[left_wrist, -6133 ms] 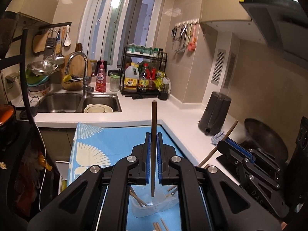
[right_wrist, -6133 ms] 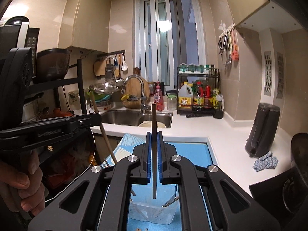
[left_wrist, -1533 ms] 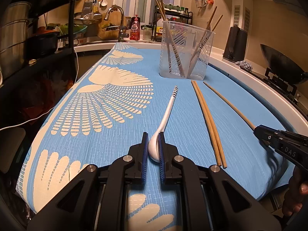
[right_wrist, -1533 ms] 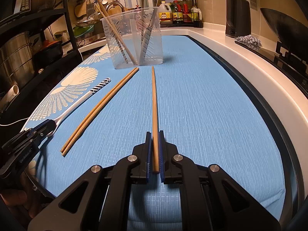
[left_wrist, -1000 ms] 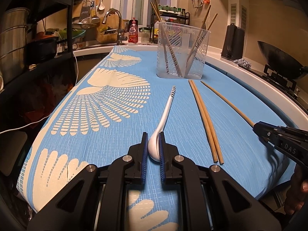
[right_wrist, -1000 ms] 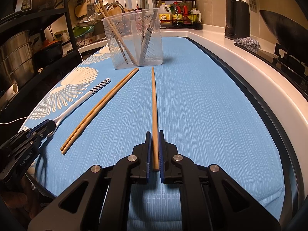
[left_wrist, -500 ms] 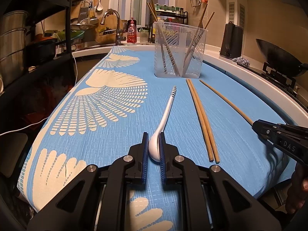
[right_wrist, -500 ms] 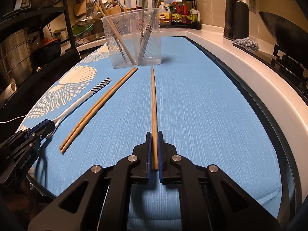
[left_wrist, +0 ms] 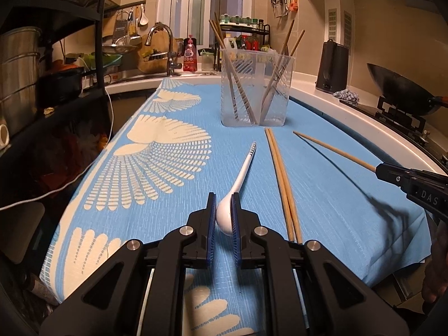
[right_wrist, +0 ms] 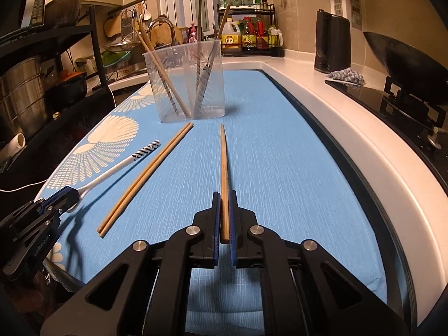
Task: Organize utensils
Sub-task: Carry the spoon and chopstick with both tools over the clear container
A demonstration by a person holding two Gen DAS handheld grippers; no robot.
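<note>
My left gripper (left_wrist: pixel 223 200) is shut on the bowl of a white spoon (left_wrist: pixel 240 177) with a striped handle end, lifted just off the blue cloth (left_wrist: pixel 173 196). My right gripper (right_wrist: pixel 224 198) is shut on one end of a wooden chopstick (right_wrist: pixel 224 168), which points toward a clear plastic holder (right_wrist: pixel 186 81). The holder (left_wrist: pixel 256 89) stands upright with several chopsticks in it. A pair of chopsticks (left_wrist: pixel 281 179) lies on the cloth between spoon and held chopstick; the pair also shows in the right wrist view (right_wrist: pixel 145 175).
A white counter edge (right_wrist: pixel 364 151) runs along the right with a black kettle (right_wrist: pixel 331 44), a rag (right_wrist: pixel 345 77) and a wok (right_wrist: pixel 406 64) on a stove. A black shelf rack with pots (left_wrist: pixel 33 64) stands left. A sink tap (left_wrist: pixel 165 47) and bottle rack are at the back.
Both grippers have lifted slightly with their utensils; the far ends of the spoon and chopstick have come up off the cloth. The holder and the chopstick pair have not moved.
</note>
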